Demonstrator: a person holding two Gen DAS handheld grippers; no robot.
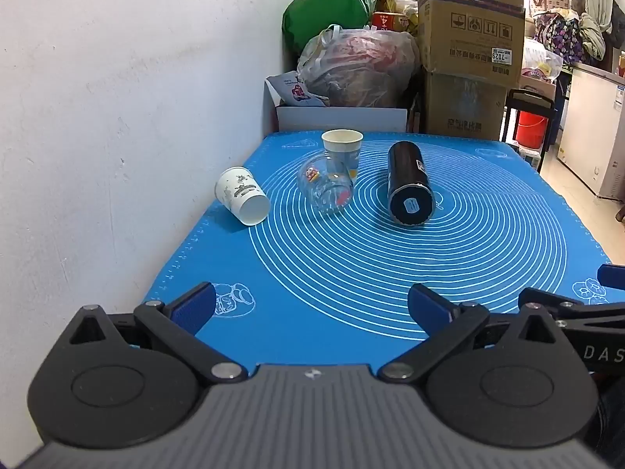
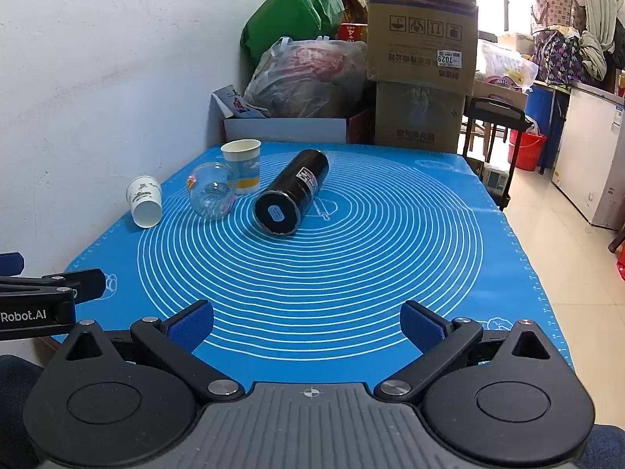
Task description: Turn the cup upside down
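Note:
On the blue mat (image 1: 351,273) a blue-and-yellow paper cup (image 1: 342,147) stands upright with its mouth up at the far side. A clear glass cup (image 1: 325,183) with cartoon stickers lies on its side in front of it. A white paper cup (image 1: 242,194) lies on its side near the wall. A black flask (image 1: 409,183) lies on its side. The same cups show in the right wrist view: blue-and-yellow cup (image 2: 242,166), glass (image 2: 213,191), white cup (image 2: 144,201), flask (image 2: 293,195). My left gripper (image 1: 311,308) and right gripper (image 2: 306,328) are open, empty, near the mat's front edge.
A white wall (image 1: 117,117) runs along the left of the table. Behind the table stand cardboard boxes (image 1: 468,39), plastic bags (image 1: 359,66) and a low white box (image 1: 340,117). The right table edge drops to a tiled floor (image 2: 547,234).

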